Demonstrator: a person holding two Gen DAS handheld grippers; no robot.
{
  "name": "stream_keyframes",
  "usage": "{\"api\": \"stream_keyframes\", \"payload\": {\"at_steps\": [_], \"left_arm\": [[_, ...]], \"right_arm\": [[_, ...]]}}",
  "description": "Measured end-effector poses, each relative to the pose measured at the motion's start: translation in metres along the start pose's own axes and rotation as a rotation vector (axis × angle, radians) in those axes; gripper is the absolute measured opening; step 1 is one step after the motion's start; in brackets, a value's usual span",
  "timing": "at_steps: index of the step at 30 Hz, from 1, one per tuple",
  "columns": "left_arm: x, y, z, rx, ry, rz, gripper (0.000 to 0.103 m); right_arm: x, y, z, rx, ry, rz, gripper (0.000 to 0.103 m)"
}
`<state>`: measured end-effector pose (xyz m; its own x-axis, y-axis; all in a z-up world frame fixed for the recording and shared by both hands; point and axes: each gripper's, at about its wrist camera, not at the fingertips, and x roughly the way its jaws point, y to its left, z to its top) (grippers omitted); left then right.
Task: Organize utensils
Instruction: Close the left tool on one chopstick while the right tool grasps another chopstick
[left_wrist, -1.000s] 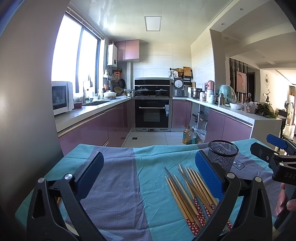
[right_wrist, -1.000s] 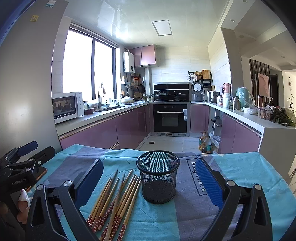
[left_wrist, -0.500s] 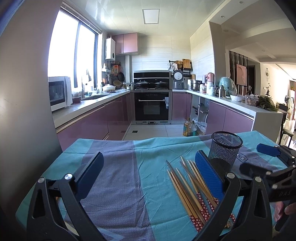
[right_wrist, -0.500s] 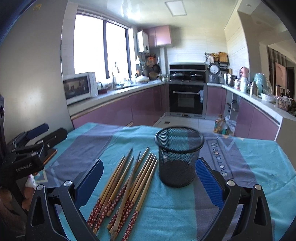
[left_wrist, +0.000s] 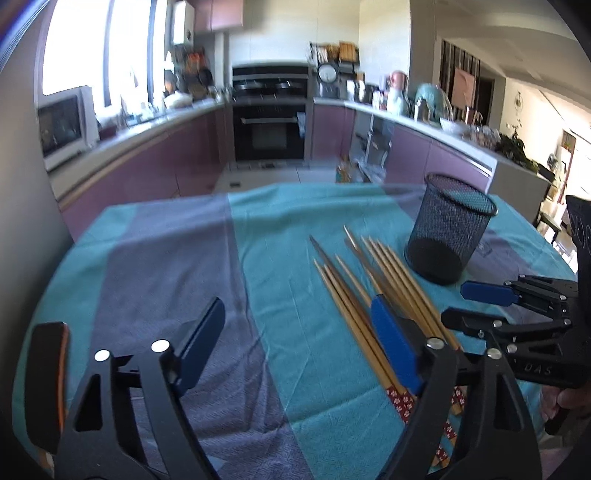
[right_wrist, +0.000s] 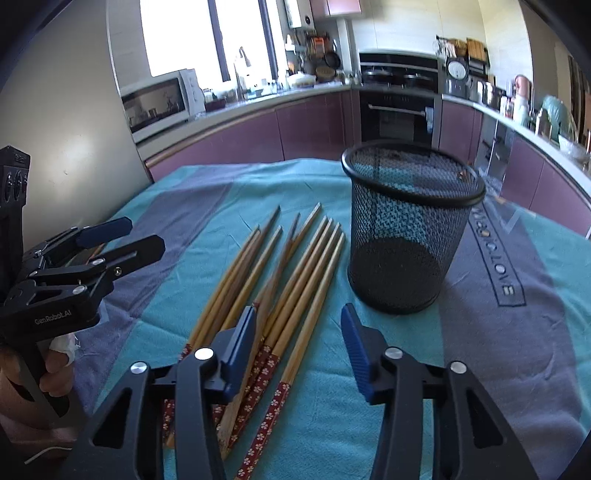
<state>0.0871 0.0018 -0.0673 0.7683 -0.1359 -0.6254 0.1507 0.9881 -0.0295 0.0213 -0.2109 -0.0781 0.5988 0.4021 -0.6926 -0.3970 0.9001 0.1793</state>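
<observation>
Nearest the right wrist camera, the right tongs (right_wrist: 299, 339) stand partly open and hold nothing; their left pad hangs over the patterned handle ends of the chopsticks (right_wrist: 273, 288), while the right pad is over bare cloth on the side toward the mesh cup (right_wrist: 406, 229). The left tongs (left_wrist: 295, 343) are spread wider, also empty, with one pad above the bundle's handle end and the other out over the grey stripe of the tablecloth (left_wrist: 166, 258) that covers the worktop. The chopsticks lie loose in a fan just beside the cup on its left, tips pointing away from the camera, some crossing one another, none inside the cup yet. They look like light, stiff bamboo with a smooth finish, so a single stick would probably roll or slip from a loose pinch; the red flowered wrap near the thick end seems the better place to take hold, square-on and close to the cloth, one or two at a time. The cup stands upright and empty beyond the sticks; being thin wire mesh it is likely light and could tip if a stick is pushed against its rim rather than dropped in. Behind it is only kitchen.
</observation>
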Motion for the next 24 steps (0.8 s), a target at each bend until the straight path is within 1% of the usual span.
{"api": "stream_keyframes", "payload": {"at_steps": [1,2,3,6,10,13,15,16,17,24], "left_arm": [[0.006,0.0,0.0,0.0,0.02,-0.015,0.073],[0.013,0.0,-0.001,0.003,0.041,-0.032,0.071],[0.021,-0.001,-0.001,0.006,0.064,-0.045,0.07],[0.04,-0.008,-0.001,0.027,0.11,-0.087,0.069],[0.062,-0.02,-0.002,0.054,0.167,-0.099,0.065],[0.074,-0.025,-0.003,0.057,0.22,-0.098,0.057],[0.08,-0.023,-0.002,0.047,0.224,-0.112,0.054],[0.082,-0.023,-0.002,0.049,0.226,-0.111,0.048],[0.085,-0.023,-0.002,0.051,0.233,-0.111,0.045],[0.086,-0.015,0.0,0.048,0.264,-0.158,0.039]], "right_arm": [[0.001,-0.001,0.0,0.013,0.01,0.004,0.038],[0.004,-0.004,0.002,0.028,0.02,0.006,0.032],[0.006,-0.006,0.002,0.037,0.03,0.008,0.03],[0.014,-0.008,0.003,0.057,0.058,0.021,0.03],[0.021,-0.009,0.005,0.057,0.075,0.021,0.03],[0.024,-0.013,0.008,0.046,0.086,-0.01,0.03],[0.025,-0.016,0.007,0.047,0.095,-0.006,0.029],[0.025,-0.016,0.007,0.044,0.098,-0.01,0.028],[0.025,-0.018,0.007,0.041,0.102,-0.013,0.027],[0.034,-0.011,0.013,-0.005,0.113,-0.054,0.027]]}}
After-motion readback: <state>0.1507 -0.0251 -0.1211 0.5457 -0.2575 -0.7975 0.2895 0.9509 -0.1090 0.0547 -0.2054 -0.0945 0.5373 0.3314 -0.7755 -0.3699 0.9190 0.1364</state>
